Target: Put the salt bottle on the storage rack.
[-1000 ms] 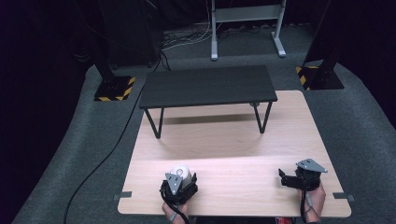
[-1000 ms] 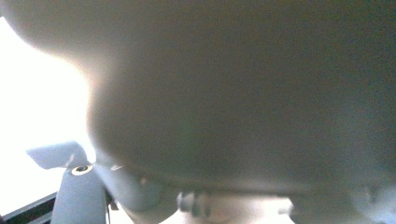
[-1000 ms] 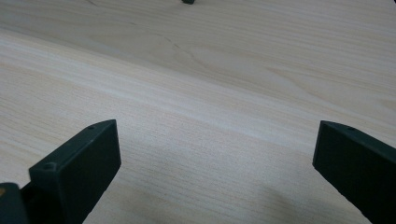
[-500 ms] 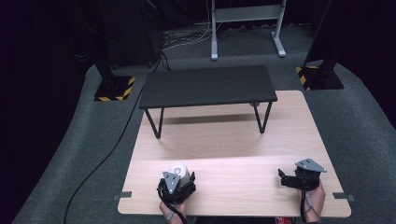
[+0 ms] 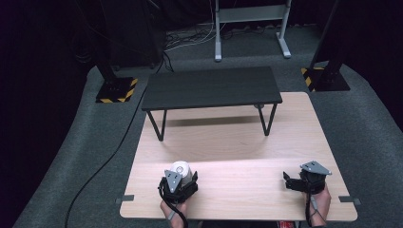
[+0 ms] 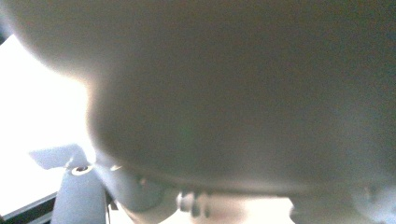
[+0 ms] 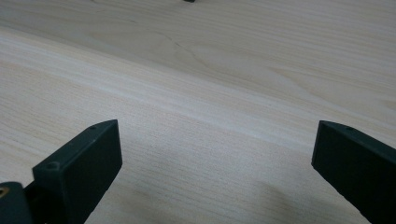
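Observation:
A white round object (image 5: 181, 166) sits at the front of my left gripper (image 5: 180, 177), near the wooden table's (image 5: 228, 142) front left. In the left gripper view the pale, blurred object (image 6: 224, 84) is pressed right up to the camera and hides the jaws, so it looks held. My right gripper (image 5: 287, 180) rests low at the front right and points left. In the right gripper view it (image 7: 215, 135) is open, with its black jaws wide apart over bare wood and nothing between them.
A low black bench (image 5: 211, 88) stands across the far half of the table. Two stands with yellow-black bases (image 5: 114, 90) (image 5: 328, 78) flank the table on the grey floor. A black cable (image 5: 104, 161) runs along the floor at the left.
My left gripper has edged slightly left and forward with the white object. The right gripper has barely moved.

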